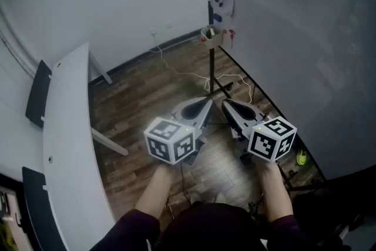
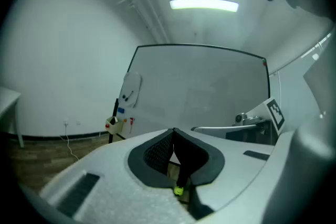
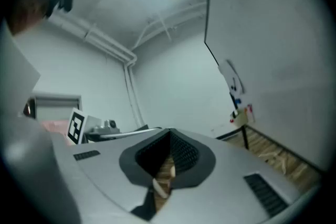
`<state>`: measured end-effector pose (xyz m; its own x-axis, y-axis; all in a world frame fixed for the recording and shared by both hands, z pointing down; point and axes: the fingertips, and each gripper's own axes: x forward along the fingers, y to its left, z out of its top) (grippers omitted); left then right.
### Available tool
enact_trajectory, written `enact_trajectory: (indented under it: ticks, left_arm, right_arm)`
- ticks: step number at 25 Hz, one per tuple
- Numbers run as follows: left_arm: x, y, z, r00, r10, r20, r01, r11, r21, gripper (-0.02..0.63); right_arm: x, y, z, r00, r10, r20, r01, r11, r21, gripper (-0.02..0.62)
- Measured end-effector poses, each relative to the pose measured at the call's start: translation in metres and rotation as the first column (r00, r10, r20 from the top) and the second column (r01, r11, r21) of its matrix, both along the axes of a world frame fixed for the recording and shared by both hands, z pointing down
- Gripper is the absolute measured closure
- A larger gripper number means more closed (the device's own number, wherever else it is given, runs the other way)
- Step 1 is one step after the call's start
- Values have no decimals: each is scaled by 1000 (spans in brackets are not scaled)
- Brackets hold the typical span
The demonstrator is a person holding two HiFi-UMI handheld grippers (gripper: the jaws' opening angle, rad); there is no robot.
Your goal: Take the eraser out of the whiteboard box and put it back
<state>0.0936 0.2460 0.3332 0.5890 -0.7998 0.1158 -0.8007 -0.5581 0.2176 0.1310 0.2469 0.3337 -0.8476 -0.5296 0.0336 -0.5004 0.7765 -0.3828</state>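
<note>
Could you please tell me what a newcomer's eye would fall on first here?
First the two grippers low in the head view, the left gripper and the right gripper, side by side, jaws shut and empty, with their black-and-white marker cubes. They point toward the large whiteboard on the right, with a small whiteboard box at its edge; a long white table runs down the left.
</note>
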Motion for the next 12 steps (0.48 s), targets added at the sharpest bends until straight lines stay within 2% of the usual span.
enact_trajectory:
  ticks: [3,7,12]
  left_arm:
    - [-1,-3,7,1000,8,9,-8,997,-73,600]
    - [-3,-7,8,1000,6,12,-5,996,-93,600]
    - [-2,-6,2,1000,9,23,-8,998,-55,600]
  right_arm:
    - [8,-9,9,1000,11,25,-8,995,-101,592]
    - [16,-13,12,999,34,3,-33,996,-83,592]
    - [14,-10,5,999,30,13,-29,999,-36,592]
